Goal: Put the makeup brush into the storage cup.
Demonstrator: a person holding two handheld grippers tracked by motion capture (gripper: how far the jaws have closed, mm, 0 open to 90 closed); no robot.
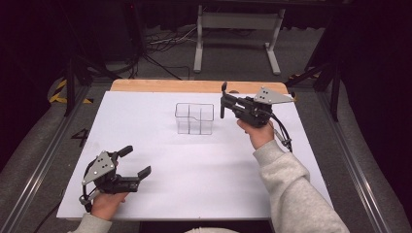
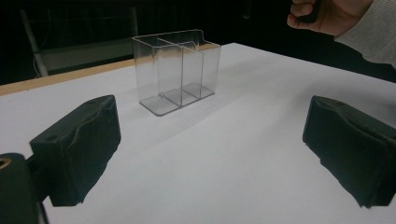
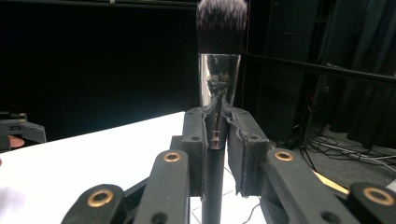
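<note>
High view: a clear divided holder is seen standing upright on the white tabletop, toward the far edge, near its middle. A makeup brush is pinched upright, bristles up, by the right gripper, held just beside the holder's right side. The left gripper is kept near the near left corner, jaws spread, nothing between them.

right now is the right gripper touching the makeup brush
Touching: in the right gripper view the right gripper has both pads clamped on the makeup brush handle.
</note>
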